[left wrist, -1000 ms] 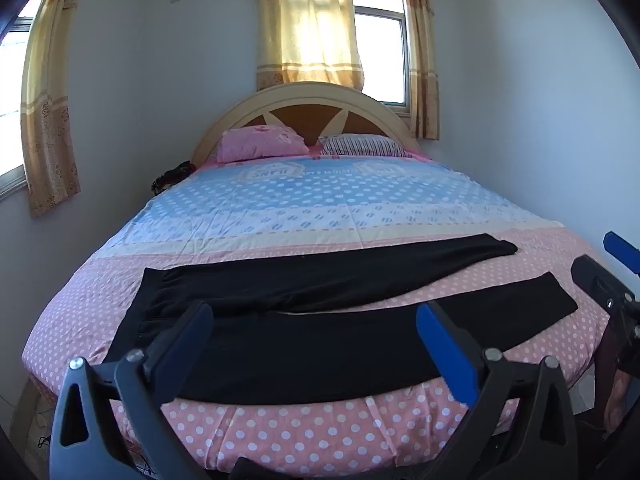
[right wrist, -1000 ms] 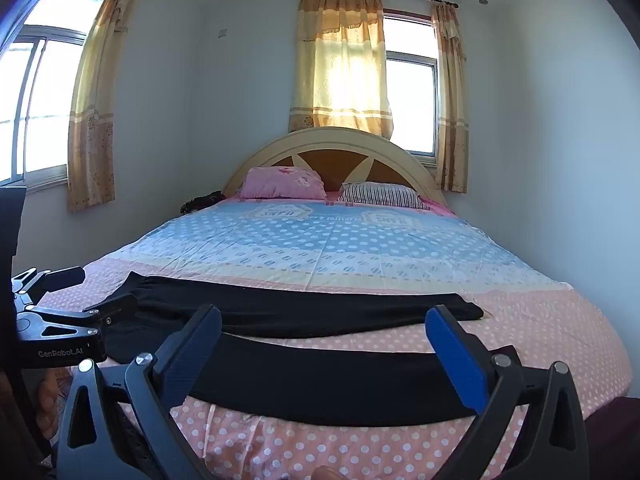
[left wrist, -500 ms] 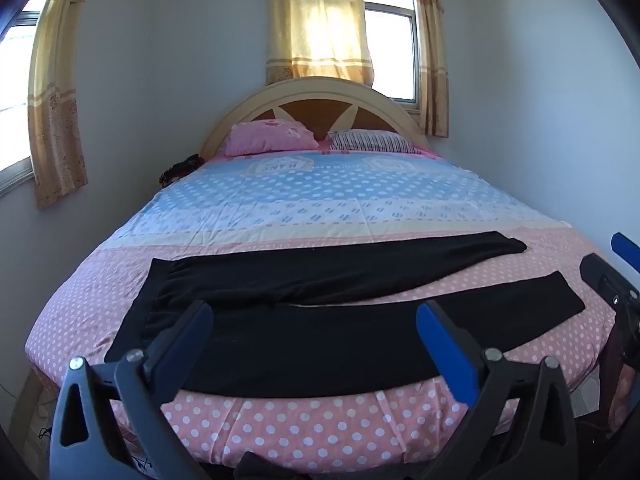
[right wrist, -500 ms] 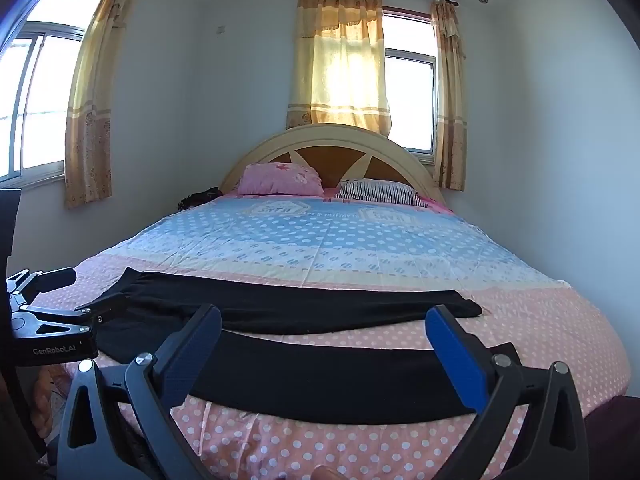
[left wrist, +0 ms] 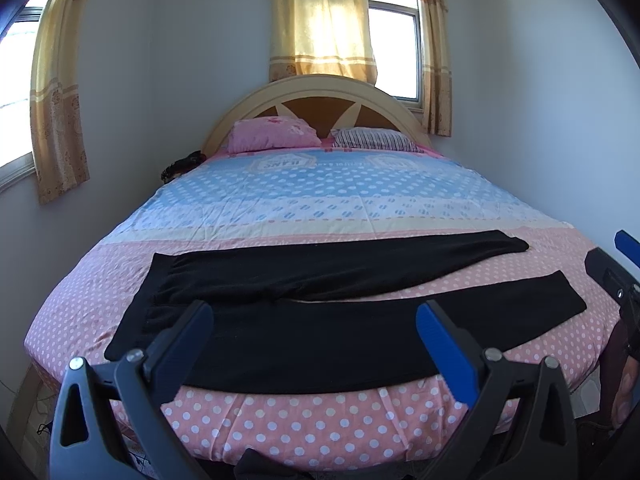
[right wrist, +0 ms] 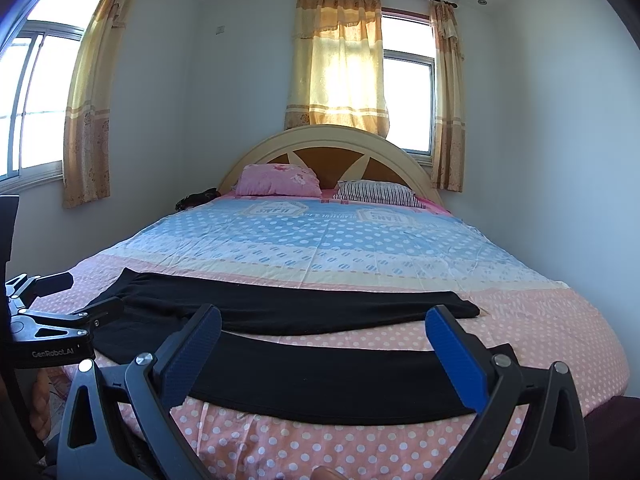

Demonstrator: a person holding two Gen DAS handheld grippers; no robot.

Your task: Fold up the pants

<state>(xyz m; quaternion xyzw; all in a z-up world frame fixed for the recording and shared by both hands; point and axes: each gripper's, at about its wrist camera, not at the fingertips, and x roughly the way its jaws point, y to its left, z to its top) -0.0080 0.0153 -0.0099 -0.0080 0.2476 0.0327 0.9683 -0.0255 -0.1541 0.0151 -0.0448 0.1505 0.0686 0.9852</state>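
I see the long black fabric pants [left wrist: 320, 312] spread flat across the foot of the pink polka-dot bed [left wrist: 280, 428], legs apart, unfolded; every fold remains. Both grippers, left [left wrist: 316, 320] and right [right wrist: 320, 324], hover with jaws released, empty.

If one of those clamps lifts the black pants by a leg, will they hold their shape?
Probably not: the black pants lie flat and follow the bed, so they look soft and would likely droop. They seem thin, so probably light.

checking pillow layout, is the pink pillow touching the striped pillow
Apart. The right wrist view shows the pink pillow and the striped pillow with a strip of headboard and sheet between them.
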